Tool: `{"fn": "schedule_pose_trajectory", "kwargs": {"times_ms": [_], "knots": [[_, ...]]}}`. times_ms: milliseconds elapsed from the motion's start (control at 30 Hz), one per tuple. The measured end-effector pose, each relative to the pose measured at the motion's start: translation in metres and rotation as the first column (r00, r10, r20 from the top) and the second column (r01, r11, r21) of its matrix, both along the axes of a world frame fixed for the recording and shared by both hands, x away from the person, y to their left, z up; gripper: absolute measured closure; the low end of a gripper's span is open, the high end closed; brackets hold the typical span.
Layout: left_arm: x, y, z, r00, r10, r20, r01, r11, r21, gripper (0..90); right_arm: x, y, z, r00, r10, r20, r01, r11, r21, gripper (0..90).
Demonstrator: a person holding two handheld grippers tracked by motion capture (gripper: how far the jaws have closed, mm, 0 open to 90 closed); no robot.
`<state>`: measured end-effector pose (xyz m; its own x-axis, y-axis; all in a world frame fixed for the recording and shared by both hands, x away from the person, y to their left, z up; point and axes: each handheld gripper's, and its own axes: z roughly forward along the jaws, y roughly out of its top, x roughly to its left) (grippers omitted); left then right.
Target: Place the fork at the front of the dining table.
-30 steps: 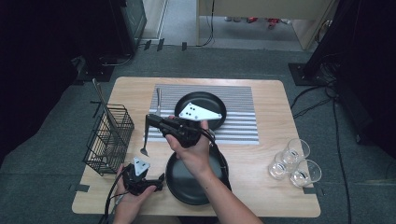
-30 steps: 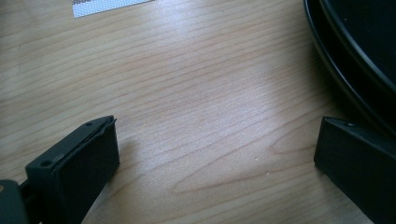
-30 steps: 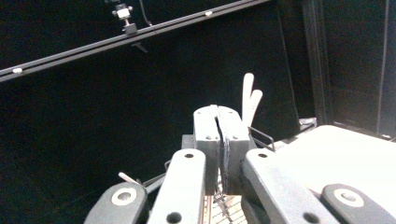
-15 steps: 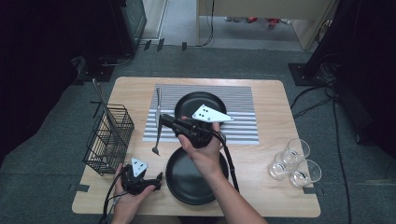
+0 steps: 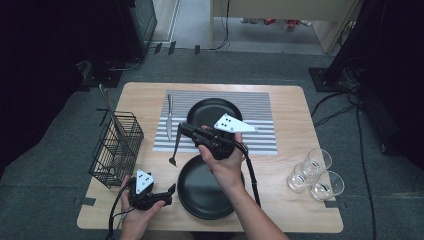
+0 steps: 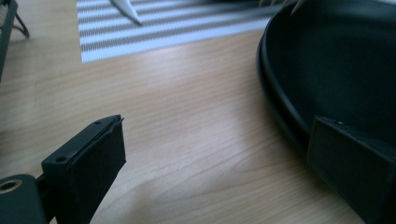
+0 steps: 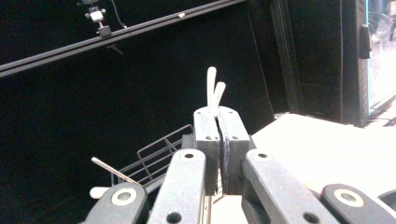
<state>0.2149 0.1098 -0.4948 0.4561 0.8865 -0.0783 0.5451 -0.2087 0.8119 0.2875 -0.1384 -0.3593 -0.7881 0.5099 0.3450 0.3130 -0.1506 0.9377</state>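
The right gripper (image 5: 183,131), clenched on a fork (image 5: 175,151), is carrying it leftward from the near plate (image 5: 200,192) toward the wire basket (image 5: 116,149), while the left gripper (image 5: 167,192) is resting released on the tabletop (image 5: 280,200)

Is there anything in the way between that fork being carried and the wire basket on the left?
Nothing visible: the fork hangs from the right gripper above bare table, with open wood between it and the wire basket.

Light wooden table (image 5: 295,105) on grey carpet floor (image 5: 60,165). Dark cabinet (image 5: 135,22) far left, pale wood furniture (image 5: 280,20) at back, black stand base (image 5: 330,80) right. Cables (image 5: 350,107) trail across the carpet. Room's edges dim, table well lit.
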Motion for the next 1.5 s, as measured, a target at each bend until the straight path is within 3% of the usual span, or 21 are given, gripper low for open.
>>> {"fn": "schedule_pose_trajectory", "kwargs": {"times_ms": [33,133,233,567,1233,1500], "knots": [[0.000,-0.001,0.005,0.9999,-0.008,0.014,0.009,0.9995,-0.031,4.6,0.000,-0.002,-0.001,1.0000,-0.007,-0.005,0.007,1.0000,0.000,88.8],[0.001,-0.005,0.010,0.9994,-0.028,0.022,0.029,0.9983,-0.050,4.9,-0.001,-0.005,-0.002,0.9998,-0.017,-0.009,0.017,0.9998,0.002,88.8],[0.003,-0.019,0.011,0.9969,-0.060,0.051,0.061,0.9979,-0.022,7.9,-0.002,-0.009,-0.002,0.9994,-0.031,-0.015,0.031,0.9995,0.006,88.8],[0.008,-0.041,0.019,0.9908,-0.034,0.131,0.038,0.9989,-0.029,21.1,-0.007,-0.018,0.001,0.9985,-0.054,-0.006,0.054,0.9986,0.000,88.8],[0.012,-0.055,0.024,0.9873,-0.021,0.157,0.028,0.9986,-0.044,32.0,-0.009,-0.027,-0.001,0.9973,-0.073,-0.012,0.073,0.9973,0.007,88.8],[0.015,-0.060,0.023,0.9854,-0.013,0.170,0.021,0.9988,-0.045,40.3,-0.011,-0.028,-0.002,0.9960,-0.086,-0.024,0.086,0.9962,0.014,88.8]]}}
